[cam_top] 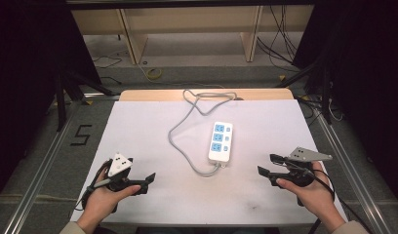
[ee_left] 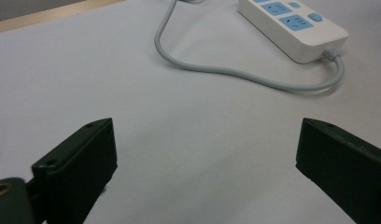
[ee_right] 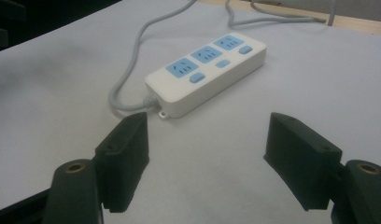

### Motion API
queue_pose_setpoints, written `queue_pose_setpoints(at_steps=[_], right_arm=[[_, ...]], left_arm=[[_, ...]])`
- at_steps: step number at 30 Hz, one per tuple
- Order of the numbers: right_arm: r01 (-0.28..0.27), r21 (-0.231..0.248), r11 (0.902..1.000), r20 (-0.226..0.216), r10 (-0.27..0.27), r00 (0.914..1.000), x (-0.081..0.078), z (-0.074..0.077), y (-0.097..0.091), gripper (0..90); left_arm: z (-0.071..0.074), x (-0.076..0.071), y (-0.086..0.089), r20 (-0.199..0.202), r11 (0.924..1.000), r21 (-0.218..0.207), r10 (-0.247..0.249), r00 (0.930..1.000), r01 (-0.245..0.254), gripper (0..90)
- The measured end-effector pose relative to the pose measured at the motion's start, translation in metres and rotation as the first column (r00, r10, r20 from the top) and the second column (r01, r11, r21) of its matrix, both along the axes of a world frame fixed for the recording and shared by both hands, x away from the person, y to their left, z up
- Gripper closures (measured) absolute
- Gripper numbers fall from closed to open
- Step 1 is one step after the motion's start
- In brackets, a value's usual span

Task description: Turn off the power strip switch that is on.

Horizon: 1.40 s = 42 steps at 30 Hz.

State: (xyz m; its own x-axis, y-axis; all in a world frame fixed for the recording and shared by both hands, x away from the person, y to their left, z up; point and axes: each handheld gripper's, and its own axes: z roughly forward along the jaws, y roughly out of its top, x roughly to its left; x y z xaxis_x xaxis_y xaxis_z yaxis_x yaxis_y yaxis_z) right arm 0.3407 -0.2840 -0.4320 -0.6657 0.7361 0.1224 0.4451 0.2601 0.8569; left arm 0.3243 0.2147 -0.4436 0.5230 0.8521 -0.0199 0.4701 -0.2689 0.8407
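A white power strip [cam_top: 221, 141] with three blue sockets and blue switches lies flat at the middle of the white table [cam_top: 138, 126]. Its grey cable [cam_top: 180, 134] loops from the near end round to the left and up to the table's far edge. My left gripper [cam_top: 141, 181] rests low at the front left, open, with nothing between its jaws. My right gripper [cam_top: 267, 165] sits at the front right, open and empty, pointing at the strip. From the left gripper view the strip [ee_left: 293, 25] lies ahead to the right; from the right gripper view the strip [ee_right: 207, 70] lies just ahead.
A wooden strip [cam_top: 153, 94] runs along the table's far edge. Metal rails [cam_top: 36, 175] flank the table on both sides. Beyond it stand shelf legs and loose cables on the floor [cam_top: 153, 73].
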Motion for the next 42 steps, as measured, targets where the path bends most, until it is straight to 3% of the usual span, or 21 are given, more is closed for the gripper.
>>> queue_pose_setpoints(at_steps=[2,6,9,11,12,13,17,18,19,21,31,42], right_arm=[[-0.004,0.004,1.0000,-0.005,0.004,1.0000,0.001,0.001,0.000,32.2],[-0.006,-0.019,0.9998,-0.015,0.006,0.9999,0.005,0.004,0.002,37.2],[-0.007,-0.078,0.9970,-0.023,0.005,0.9997,0.010,0.007,0.005,46.9],[-0.011,-0.103,0.9946,-0.031,0.008,0.9995,0.015,0.010,0.007,55.5],[-0.011,-0.103,0.9946,-0.031,0.008,0.9995,0.015,0.010,0.007,55.5],[-0.019,-0.128,0.9916,-0.027,0.015,0.9995,0.020,0.015,0.011,63.1],[-0.016,-0.166,0.9860,-0.020,0.013,0.9997,0.034,0.029,0.022,78.9],[-0.016,-0.166,0.9860,-0.020,0.013,0.9997,0.034,0.029,0.022,78.9],[-0.015,-0.199,0.9798,-0.024,0.010,0.9997,0.044,0.036,0.030,86.7],[-0.019,-0.207,0.9781,-0.038,0.011,0.9992,0.052,0.040,0.035,90.0],[-0.049,-0.262,0.9637,-0.115,0.020,0.9932,0.091,0.048,0.058,90.0],[-0.077,-0.298,0.9515,-0.154,0.031,0.9876,0.109,0.049,0.074,90.0]], left_arm=[[0.000,0.001,-0.001,-0.002,0.9999,-0.012,-0.003,1.0000,0.003,6.8],[-0.001,0.002,-0.003,-0.001,0.9999,0.008,-0.010,1.0000,0.010,6.8],[-0.002,0.002,-0.003,-0.009,0.9999,0.006,-0.011,0.9999,0.011,7.4],[-0.002,0.002,-0.003,-0.003,0.9999,0.010,-0.007,1.0000,0.007,8.1],[-0.002,0.002,-0.003,-0.003,0.9999,0.010,-0.007,1.0000,0.007,8.7],[-0.002,0.002,-0.004,-0.002,0.9999,0.006,-0.009,1.0000,0.009,8.9],[-0.001,0.002,-0.004,0.000,1.0000,0.002,0.002,1.0000,-0.002,11.3],[-0.001,0.002,-0.004,0.000,1.0000,0.002,0.002,1.0000,-0.002,12.0],[-0.001,0.002,-0.004,0.003,1.0000,-0.001,0.004,1.0000,-0.004,12.3],[-0.002,0.002,-0.005,0.002,1.0000,-0.002,0.004,1.0000,-0.004,12.7],[-0.002,0.002,-0.005,0.001,1.0000,0.006,0.003,1.0000,-0.003,13.7],[-0.002,0.002,-0.005,0.000,0.9998,0.017,0.007,1.0000,-0.007,14.1]])
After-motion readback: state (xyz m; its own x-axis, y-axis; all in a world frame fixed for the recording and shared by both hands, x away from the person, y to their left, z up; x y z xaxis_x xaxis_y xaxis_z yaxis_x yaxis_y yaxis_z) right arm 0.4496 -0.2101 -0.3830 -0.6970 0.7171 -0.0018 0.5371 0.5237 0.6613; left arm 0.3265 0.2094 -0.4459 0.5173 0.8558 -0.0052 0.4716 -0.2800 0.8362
